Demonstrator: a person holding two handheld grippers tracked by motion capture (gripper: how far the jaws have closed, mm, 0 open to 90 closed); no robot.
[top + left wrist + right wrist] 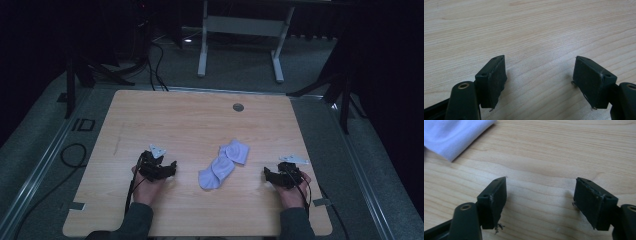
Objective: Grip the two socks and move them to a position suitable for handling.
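Two pale lilac socks [223, 164] lie overlapping in a slanted line near the middle of the wooden table [190, 125]. My left gripper [171, 169] rests low over the table to their left, jaws wide apart with bare wood between them [540, 72]. My right gripper [266, 175] sits to the right of the socks, also open and holding nothing [540, 192]. In the right gripper view a corner of a sock [454, 135] lies at the top left, clear of the jaws.
A round grey grommet [238, 107] is set in the table near its far edge. Tape tabs [76, 205] mark the front corners. Beyond the table stand a white desk frame [240, 45] and black tripod legs [95, 70], with cables on the floor.
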